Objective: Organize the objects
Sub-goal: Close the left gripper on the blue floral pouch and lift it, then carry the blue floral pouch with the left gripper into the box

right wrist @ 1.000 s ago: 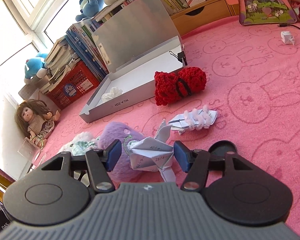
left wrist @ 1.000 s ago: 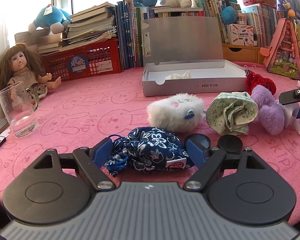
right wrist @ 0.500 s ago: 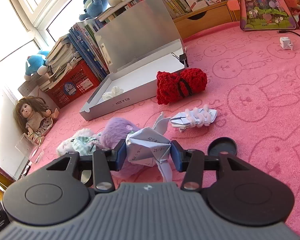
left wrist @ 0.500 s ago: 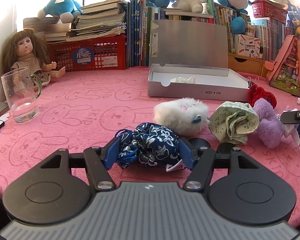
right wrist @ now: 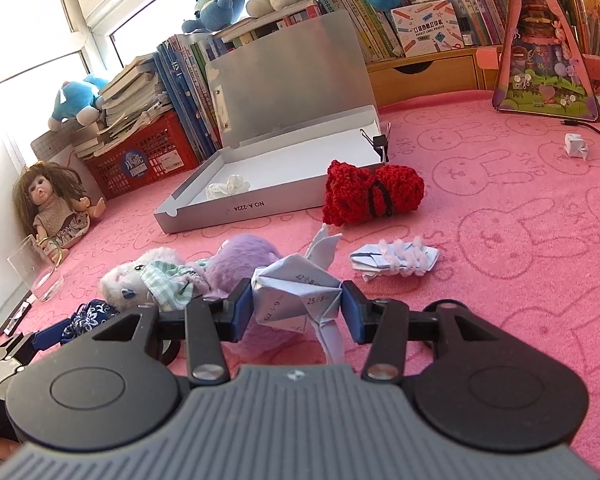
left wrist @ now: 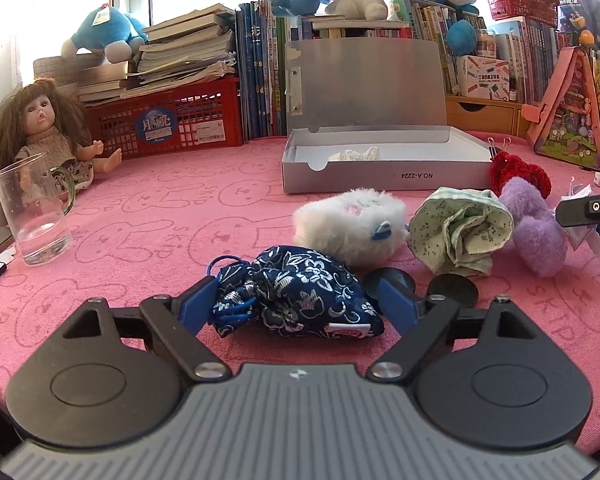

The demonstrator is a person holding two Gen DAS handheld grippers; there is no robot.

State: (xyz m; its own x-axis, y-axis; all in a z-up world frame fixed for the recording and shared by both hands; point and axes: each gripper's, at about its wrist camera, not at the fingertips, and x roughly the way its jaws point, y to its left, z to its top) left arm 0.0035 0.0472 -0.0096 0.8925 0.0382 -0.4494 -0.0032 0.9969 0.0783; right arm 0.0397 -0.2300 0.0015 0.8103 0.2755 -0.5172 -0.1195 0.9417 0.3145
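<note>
My left gripper (left wrist: 294,300) is shut on a dark blue floral drawstring pouch (left wrist: 300,292), held just above the pink mat. My right gripper (right wrist: 298,306) is shut on a folded paper origami figure (right wrist: 296,300), lifted over a purple plush (right wrist: 244,260). An open silver box (left wrist: 380,168) stands at the back with a crumpled white piece (left wrist: 356,155) inside; it also shows in the right wrist view (right wrist: 268,204). A white fluffy toy (left wrist: 348,224), a green cloth bundle (left wrist: 460,232) and a red knitted roll (right wrist: 374,192) lie on the mat.
A glass mug (left wrist: 34,216) and a doll (left wrist: 44,136) stand at the left. A red crate (left wrist: 168,124), books and plush toys line the back. Two black lids (left wrist: 454,290) lie near the left gripper. A second folded paper (right wrist: 394,260) lies to the right.
Both grippers closed on their objects and lifted slightly: the left on the blue pouch, the right on the paper figure. Both views tilted up toward the box.
</note>
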